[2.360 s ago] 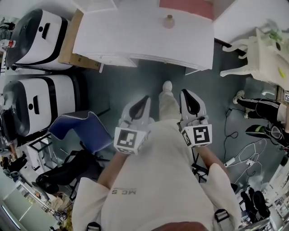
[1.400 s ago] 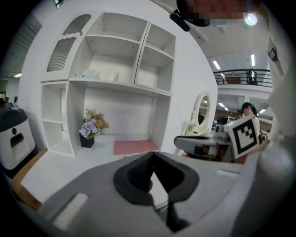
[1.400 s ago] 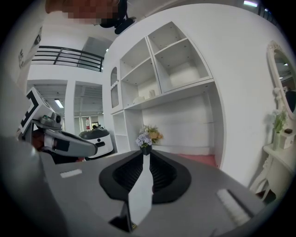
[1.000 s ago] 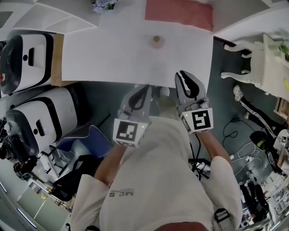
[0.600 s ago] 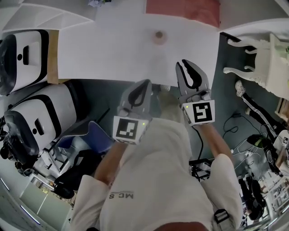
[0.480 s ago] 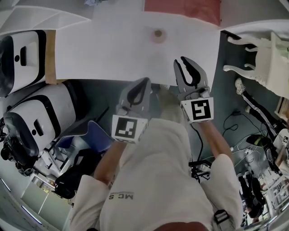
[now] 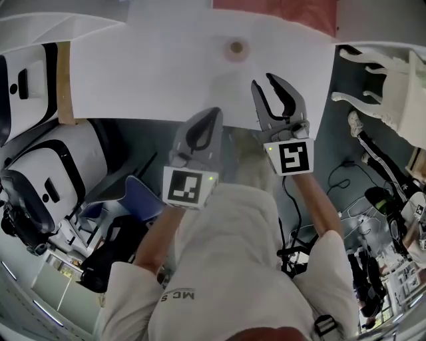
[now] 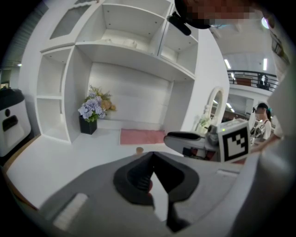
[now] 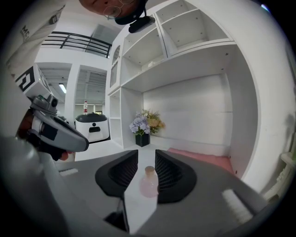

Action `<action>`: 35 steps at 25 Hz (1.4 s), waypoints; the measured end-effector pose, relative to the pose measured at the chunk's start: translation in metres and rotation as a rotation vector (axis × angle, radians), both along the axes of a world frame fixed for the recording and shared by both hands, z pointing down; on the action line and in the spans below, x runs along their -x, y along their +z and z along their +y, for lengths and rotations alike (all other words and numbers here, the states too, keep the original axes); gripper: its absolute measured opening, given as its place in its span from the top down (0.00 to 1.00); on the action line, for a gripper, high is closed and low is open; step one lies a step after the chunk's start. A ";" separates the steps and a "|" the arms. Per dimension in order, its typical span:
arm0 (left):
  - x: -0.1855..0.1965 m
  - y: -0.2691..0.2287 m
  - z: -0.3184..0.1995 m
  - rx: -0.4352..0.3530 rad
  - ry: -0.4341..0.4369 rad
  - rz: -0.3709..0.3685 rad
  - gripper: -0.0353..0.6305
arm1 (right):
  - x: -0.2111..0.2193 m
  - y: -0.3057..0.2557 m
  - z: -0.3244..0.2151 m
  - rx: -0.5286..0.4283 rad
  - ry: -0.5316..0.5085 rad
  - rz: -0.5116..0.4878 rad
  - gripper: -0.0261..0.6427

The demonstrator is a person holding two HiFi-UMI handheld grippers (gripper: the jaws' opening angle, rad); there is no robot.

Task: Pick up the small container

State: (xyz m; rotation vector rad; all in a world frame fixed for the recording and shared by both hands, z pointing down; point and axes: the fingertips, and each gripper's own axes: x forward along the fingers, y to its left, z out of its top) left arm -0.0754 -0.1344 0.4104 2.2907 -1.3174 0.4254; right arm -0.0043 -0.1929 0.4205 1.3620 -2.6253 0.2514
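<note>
The small container point(image 7: 235, 48) is a pale pink bottle with a cork-coloured top, standing upright on the white table point(image 7: 146, 73) near its far side. My right gripper point(image 7: 263, 82) hovers over the table's near edge, short of the bottle, and its jaws are opening with nothing between them. In the right gripper view the container point(image 9: 149, 182) shows through the gap between the pads point(image 9: 124, 172), farther off on the table. My left gripper point(image 7: 214, 114) hangs at the table's near edge with its tips together and nothing in it. The left gripper view shows the container point(image 8: 139, 150) small and far.
A pink mat point(image 7: 273, 12) lies behind the bottle. A dark pot of flowers point(image 8: 92, 113) stands at the back left under white shelves. White-and-black machines point(image 7: 33, 166) stand left of the table, a blue chair point(image 7: 133, 200) below them and a white chair point(image 7: 393, 73) to the right.
The view and both grippers have come closer to the table. The right gripper has reached over the table's edge and its jaws have spread apart. The left gripper stays shut.
</note>
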 end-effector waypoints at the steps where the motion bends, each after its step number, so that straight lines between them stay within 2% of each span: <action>1: 0.001 0.004 -0.002 0.003 -0.004 0.001 0.95 | 0.001 0.004 -0.004 -0.010 0.000 0.005 0.81; 15: 0.012 0.053 -0.020 0.042 -0.016 -0.011 0.95 | 0.023 0.062 -0.044 -0.020 -0.018 0.037 0.71; 35: 0.025 0.093 -0.023 0.090 -0.042 -0.001 0.95 | 0.043 0.125 -0.076 -0.002 -0.027 0.076 0.69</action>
